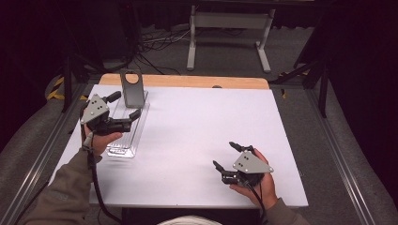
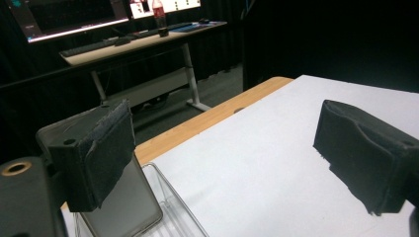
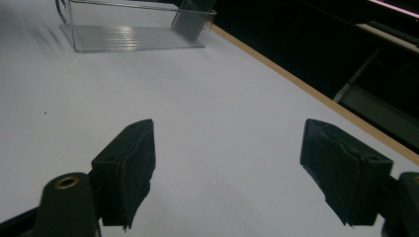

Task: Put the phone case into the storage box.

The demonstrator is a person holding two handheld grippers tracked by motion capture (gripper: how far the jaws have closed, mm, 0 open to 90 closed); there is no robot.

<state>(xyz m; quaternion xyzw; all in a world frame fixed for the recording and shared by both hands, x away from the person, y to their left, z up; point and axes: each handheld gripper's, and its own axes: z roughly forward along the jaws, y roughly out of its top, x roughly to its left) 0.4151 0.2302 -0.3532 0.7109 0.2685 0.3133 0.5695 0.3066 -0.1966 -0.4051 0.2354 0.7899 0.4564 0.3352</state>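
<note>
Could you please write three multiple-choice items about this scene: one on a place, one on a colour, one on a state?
1. Where does the grey stand sit?
A. At the far end of the clear tray
B. Beside the right gripper
C. On the floor

2. What colour is the table top?
A. Green
B. White
C. Red

3. How are the jaws of the right gripper?
A. Shut on the stand
B. Shut on nothing
C. Open, with nothing between them

Answers:
1. A, as the high view shows the stand upright at the tray's far end, near the left gripper.
2. B, as the surface is plain white with a wooden strip along the far edge.
3. C, as the right gripper view shows both pads wide apart over bare table.
</note>
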